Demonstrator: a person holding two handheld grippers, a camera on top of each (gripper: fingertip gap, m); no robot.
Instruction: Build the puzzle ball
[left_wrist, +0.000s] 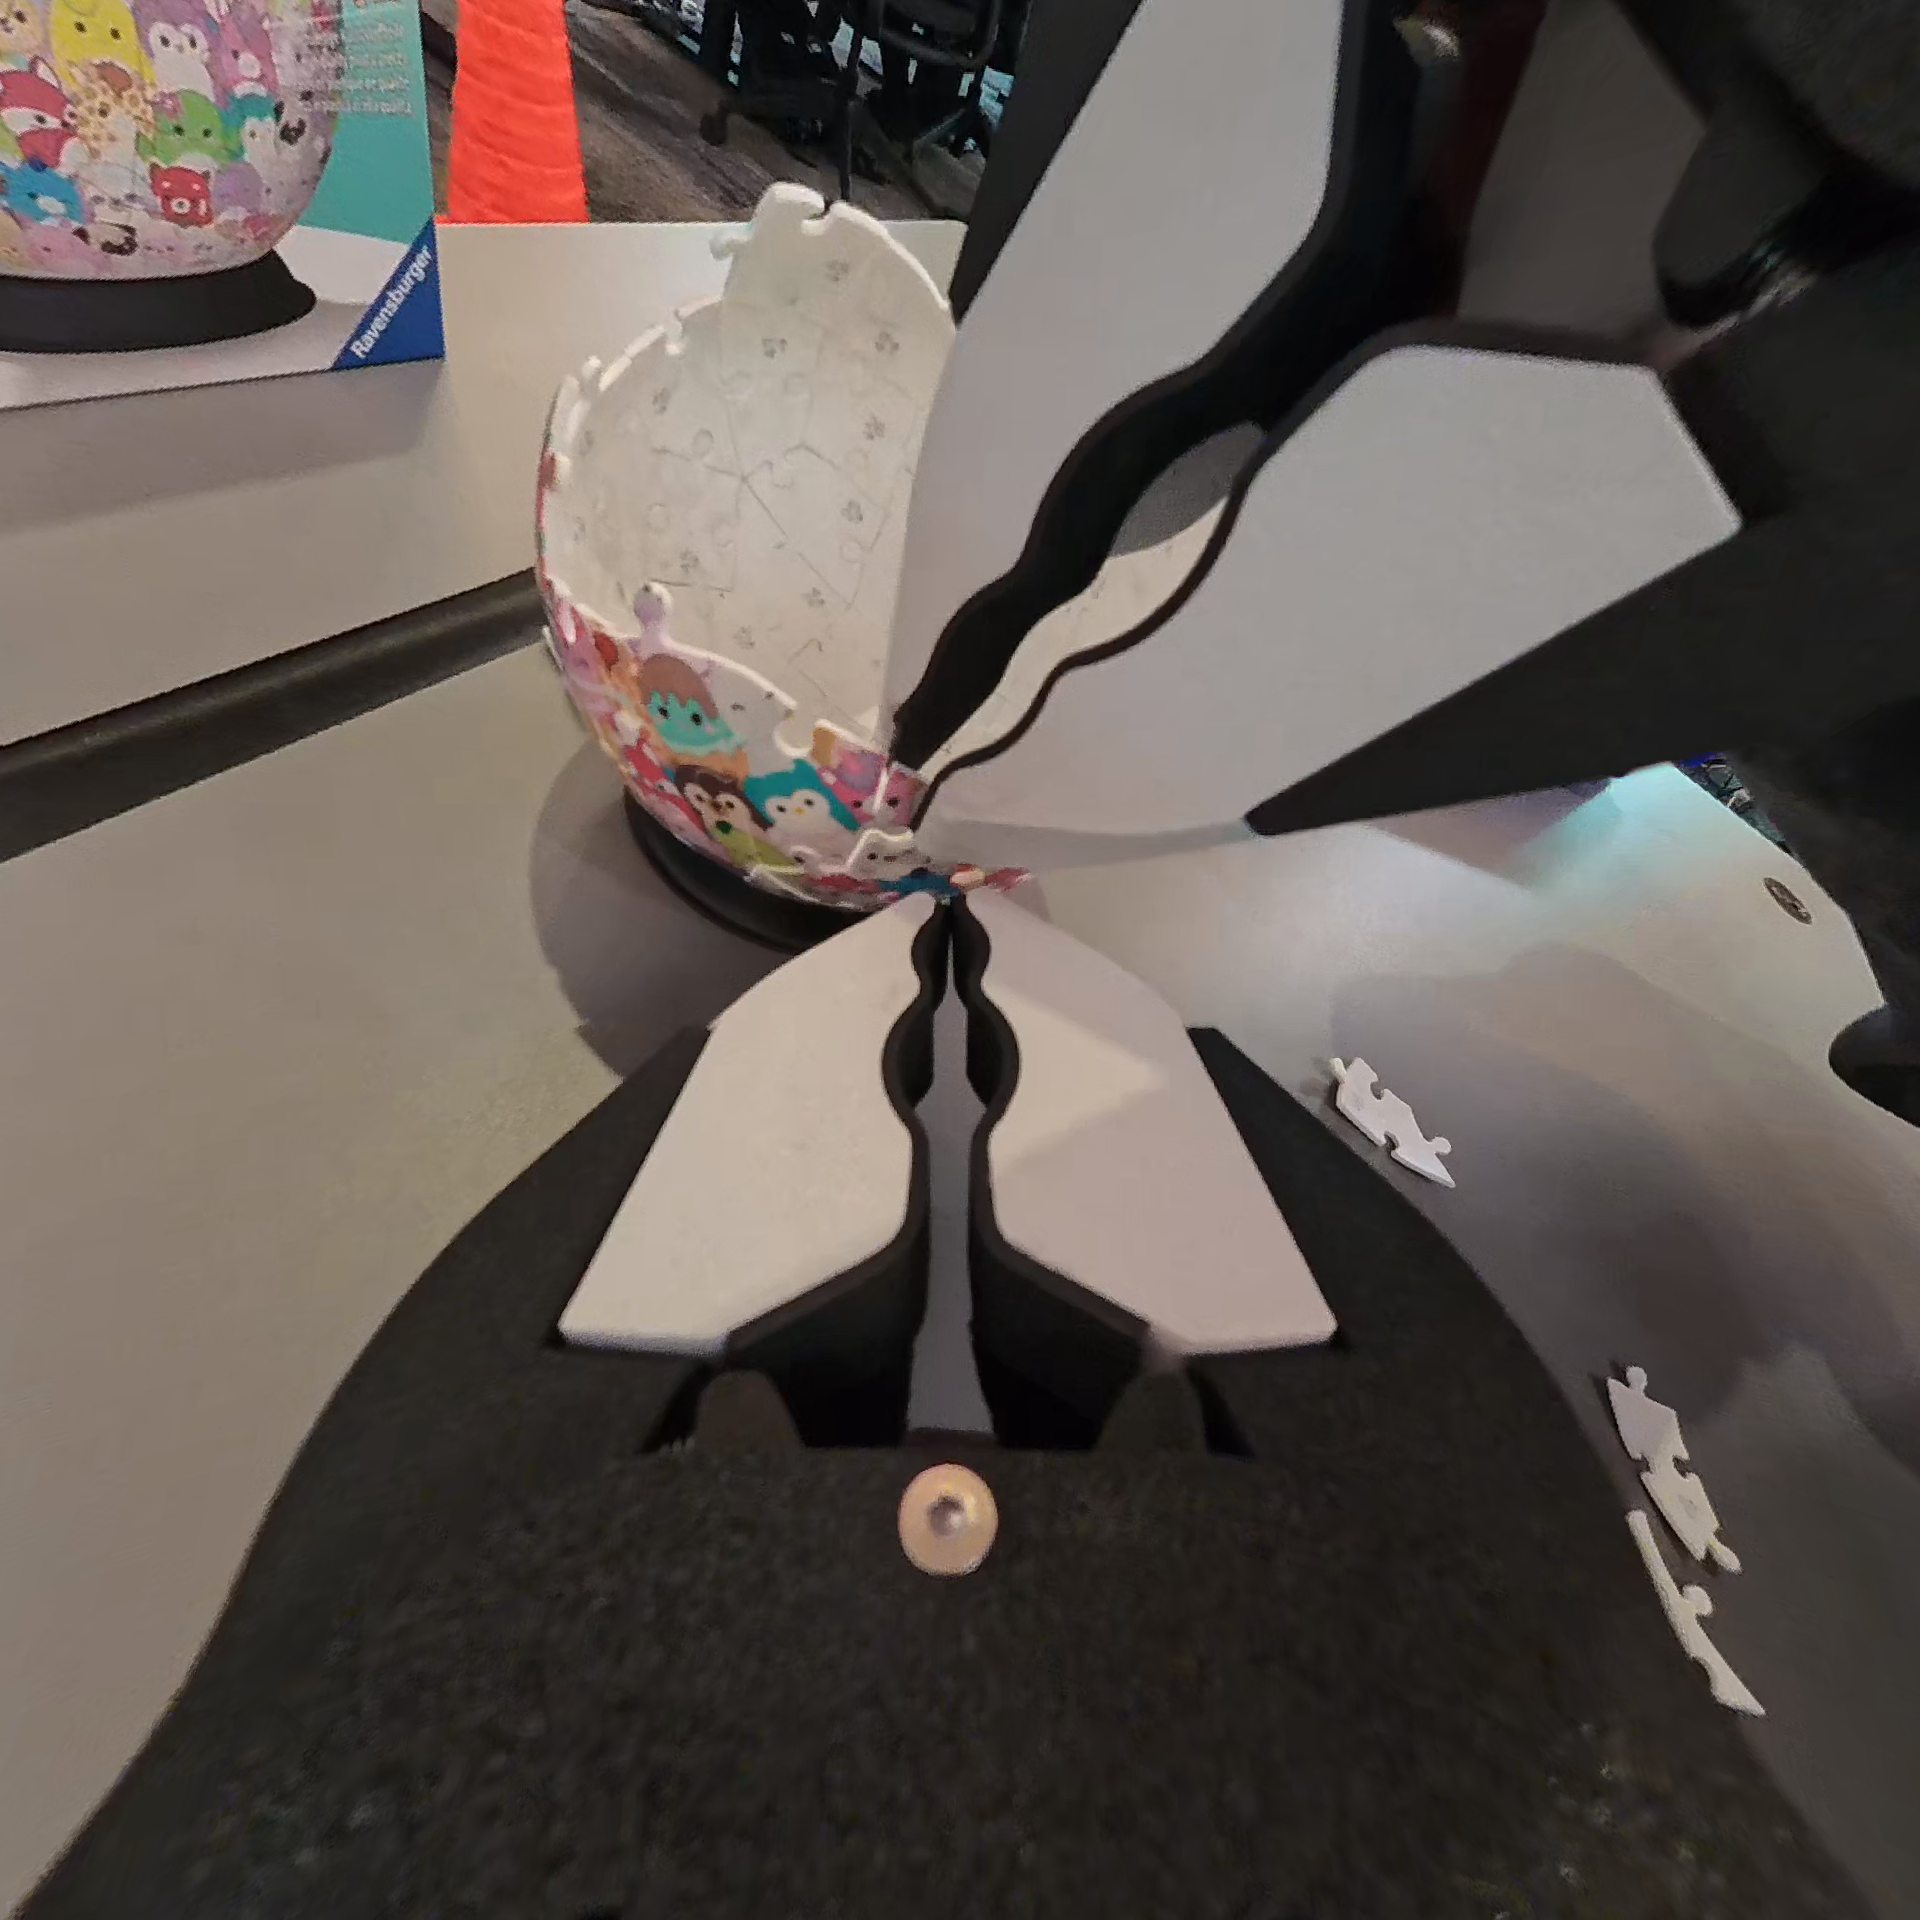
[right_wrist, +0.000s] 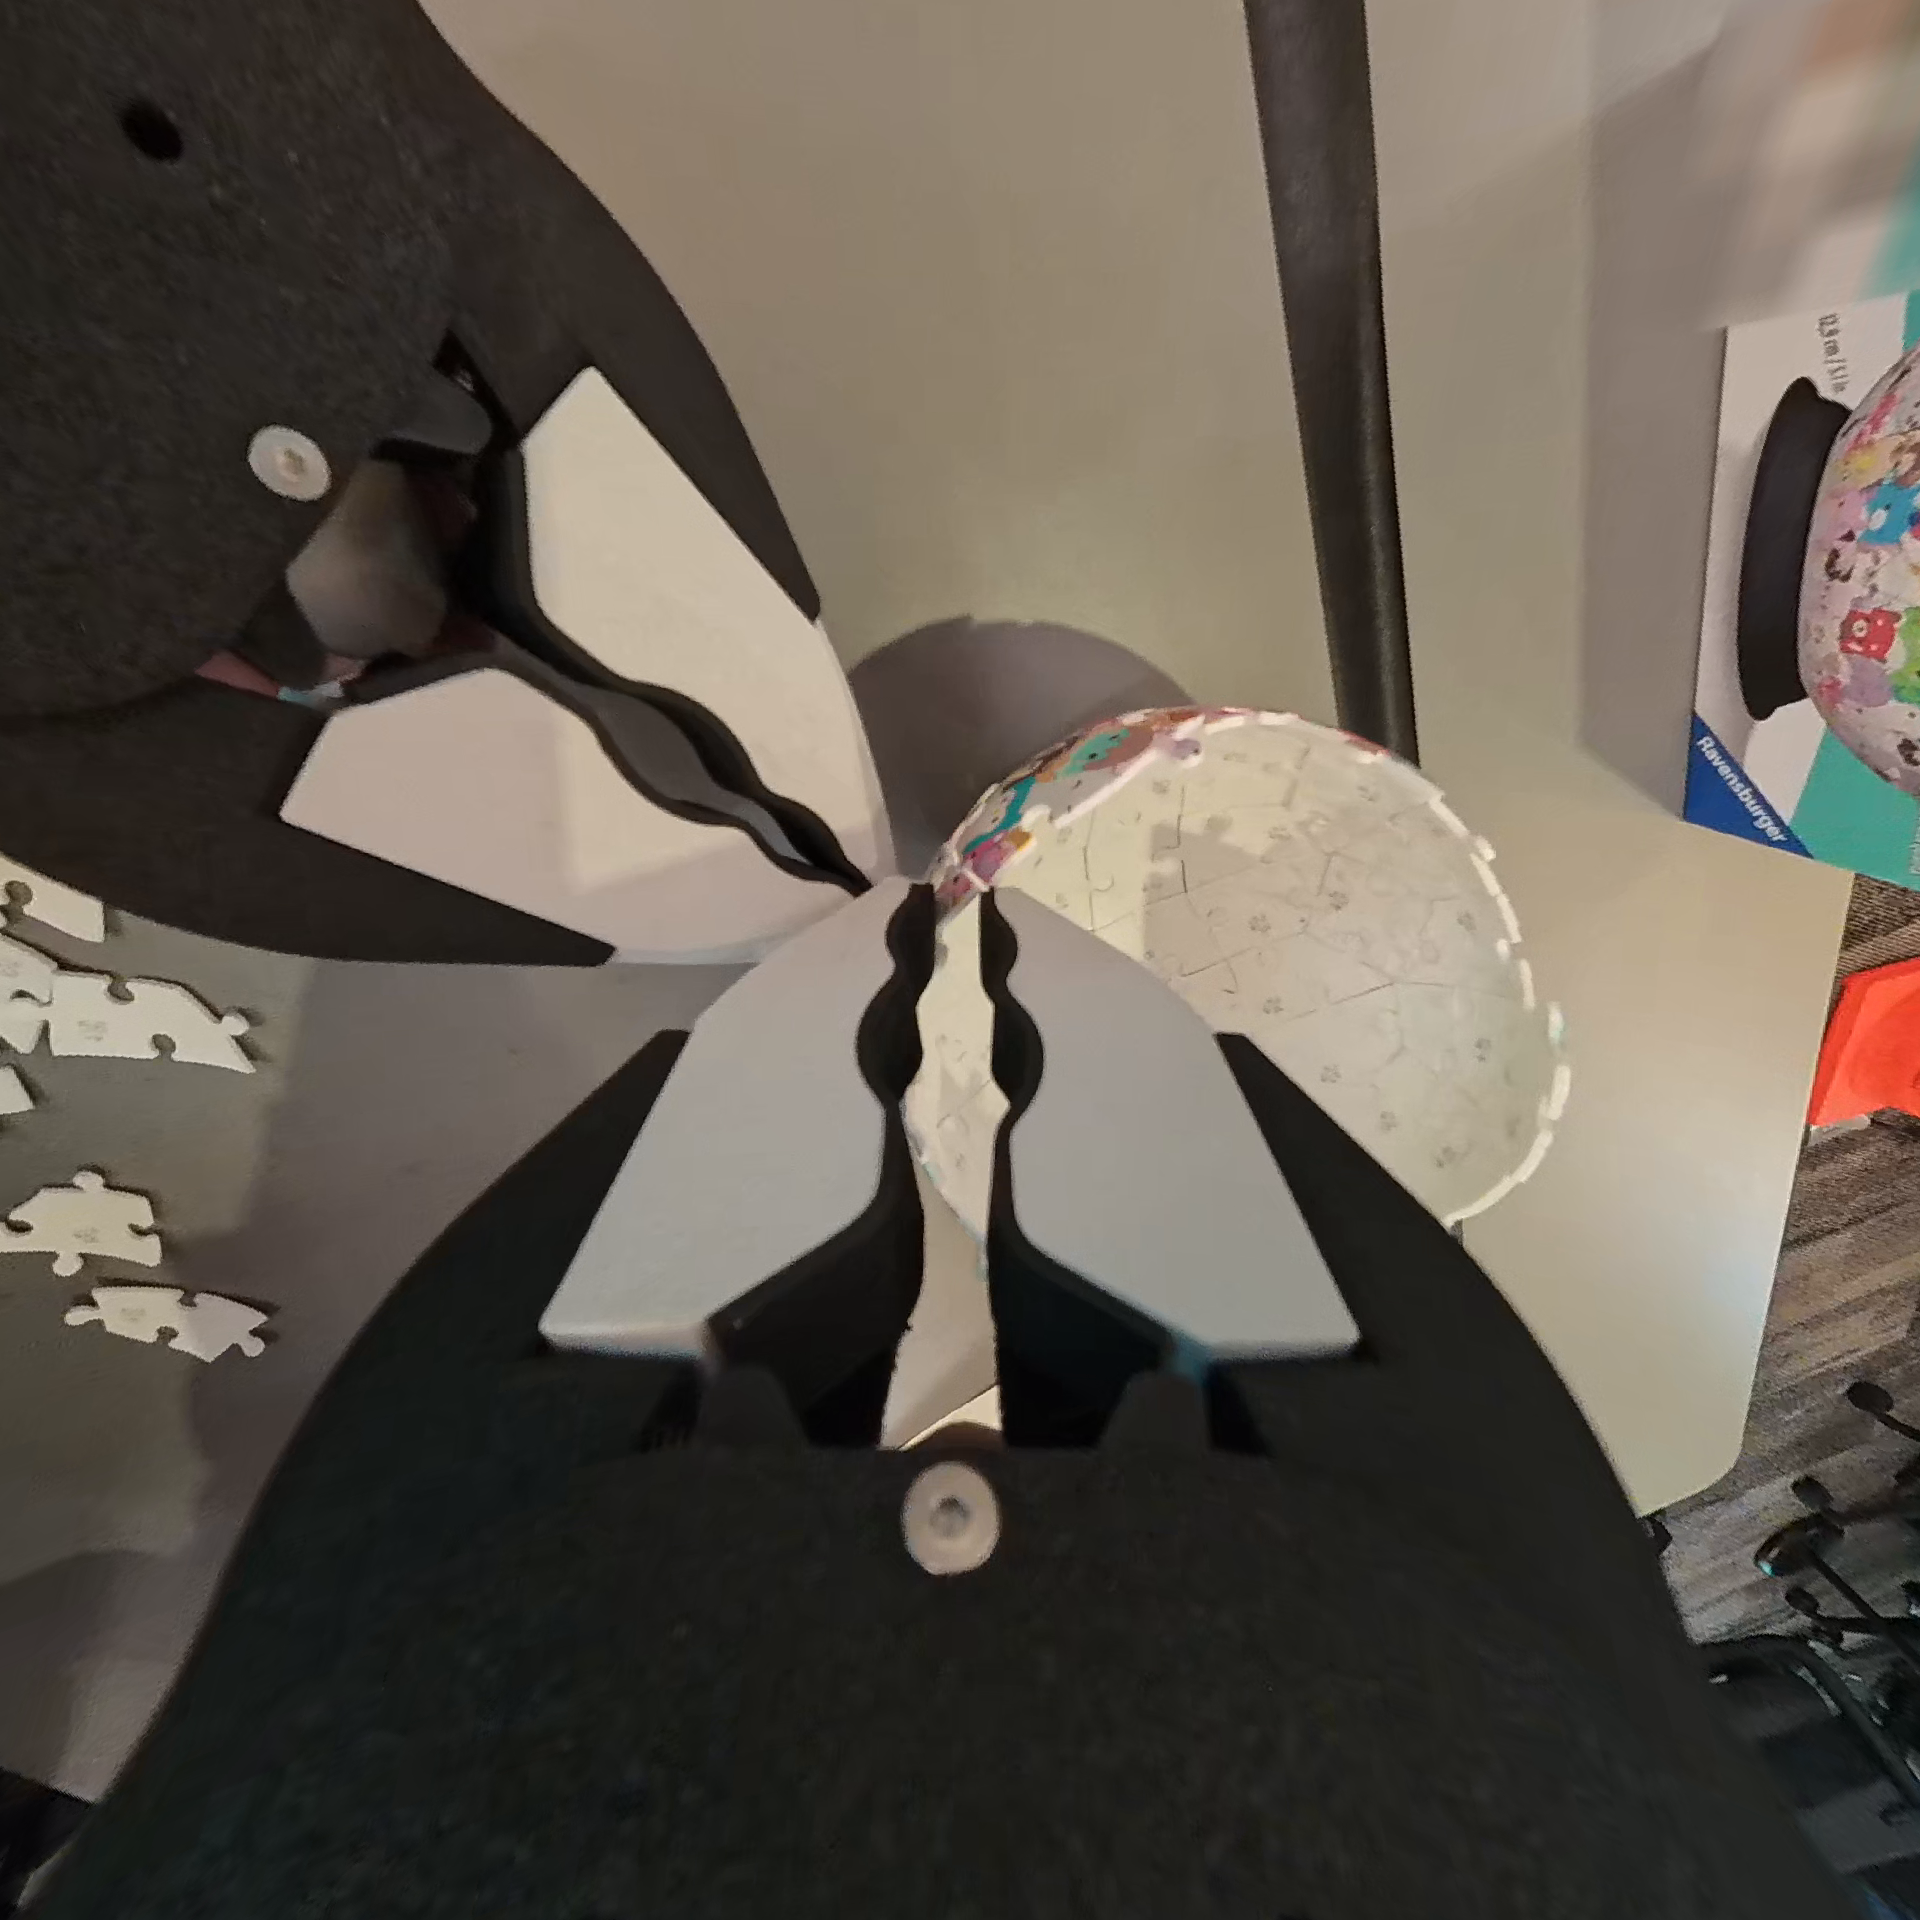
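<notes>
Ahead and to the left of the left fingers (left_wrist: 810, 1143), a colourful box (left_wrist: 208, 156) stands on the far grey table (left_wrist: 260, 499). A dark seam (left_wrist: 260, 707) parts that table from the nearer one. Just right of the box, farther back, is something bright orange (left_wrist: 514, 104), with dark chairs (left_wrist: 831, 83) blurred behind it. Right of the right fingers (right_wrist: 1143, 1143), past the table edge, lies grey carpet (right_wrist: 1860, 1278) with black cables (right_wrist: 1818, 1558) on it.

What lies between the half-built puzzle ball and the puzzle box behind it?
Nothing: only bare white table separates the puzzle ball from the puzzle box. Both wrist views show this stretch.
</notes>
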